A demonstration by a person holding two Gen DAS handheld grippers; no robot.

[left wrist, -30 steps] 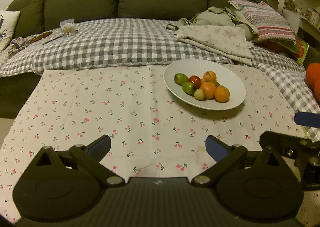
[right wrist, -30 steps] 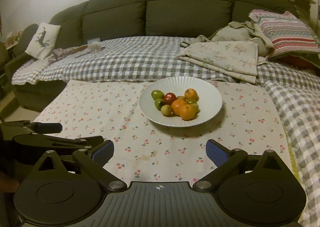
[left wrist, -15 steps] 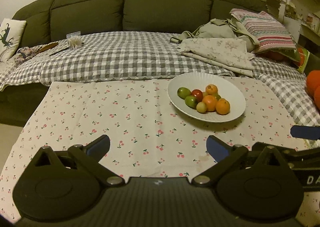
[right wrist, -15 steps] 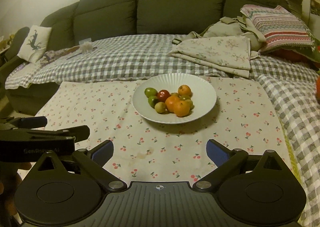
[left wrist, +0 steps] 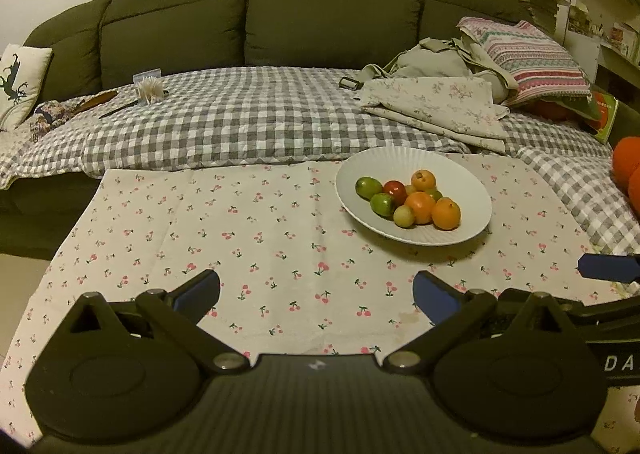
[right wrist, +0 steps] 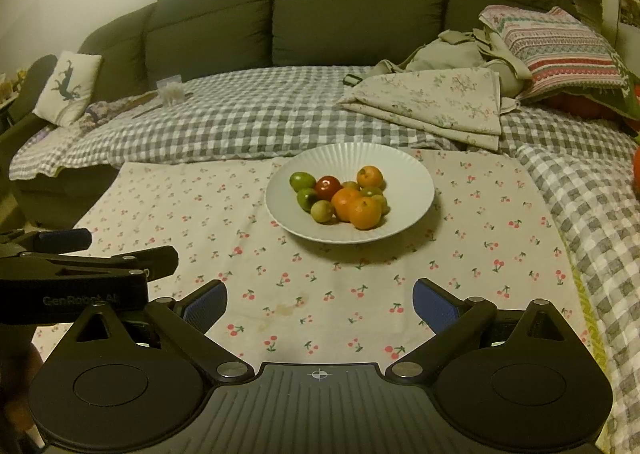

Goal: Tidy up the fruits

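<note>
White ribbed plate sits out ahead of both sets of fingers with every fruit visible already heaped in its middle, so the scene fits either a pile waiting to be sorted or a pile just gathered up, no telling which from this alone. From the right gripper the plate is pretty much dead ahead, a touch right of the gap between its blue pads, and well beyond the tips. From the left gripper the same plate lies ahead and off to the right, past the right finger, so the right hand looks like the nearer and better lined-up one for anything that goes on at the plate. Both grippers have their fingers spread wide with nothing between them, hovering over the cherry-print cloth. The fruit is a tight little cluster, no real long axis to the heap: small round oranges toward the near and right side, smooth green ones on the left, one glossy red one tucked in between, all touching each other. Everything is round and slick-looking, so a squeeze off-centre would probably roll one into its neighbours. The cloth is thin, soft and a bit creased, with a faint stain near the fingers. Behind it a grey checked quilt and a dark green sofa
</note>
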